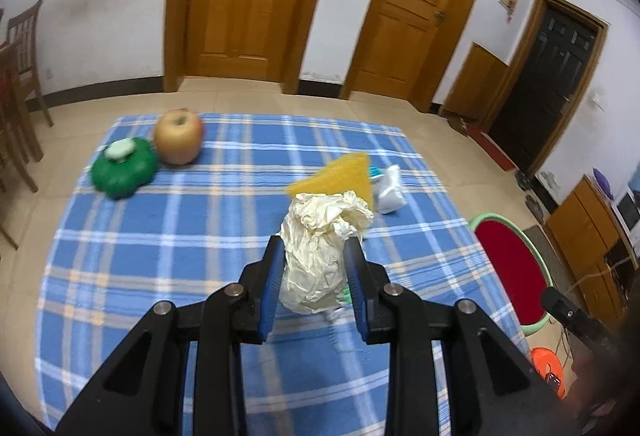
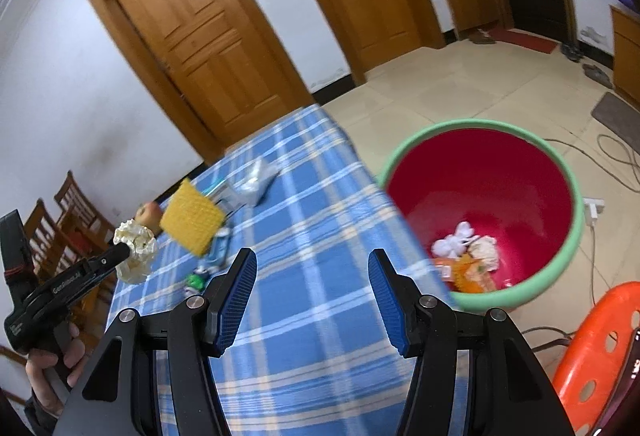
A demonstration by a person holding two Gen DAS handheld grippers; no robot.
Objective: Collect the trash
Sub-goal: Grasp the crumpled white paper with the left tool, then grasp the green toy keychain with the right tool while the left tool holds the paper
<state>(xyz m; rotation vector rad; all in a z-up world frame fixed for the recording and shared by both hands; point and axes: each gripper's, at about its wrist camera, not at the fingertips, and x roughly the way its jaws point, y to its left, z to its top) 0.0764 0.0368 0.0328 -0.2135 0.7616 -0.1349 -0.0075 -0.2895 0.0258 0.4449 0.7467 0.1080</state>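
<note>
Dead center of the left wrist view, the crumpled paper ball (image 1: 320,252) is clamped between the blue pads of the left gripper (image 1: 314,256), lifted off the blue plaid tablecloth (image 1: 180,236). Just behind it in the frame there's a yellow sponge (image 1: 340,175) and a white wrapper (image 1: 390,189), and over at the upper left sit a green lidded pot (image 1: 124,167) and an apple (image 1: 179,135), touching each other.

Right wrist view: the right gripper (image 2: 312,288) has its pads spread apart with nothing between them, hovering over the table edge. At the right of that frame the red bin with the green rim (image 2: 480,175) stands on the floor with some scraps in the bottom. An orange stool (image 2: 592,336) is at the lower right.
</note>
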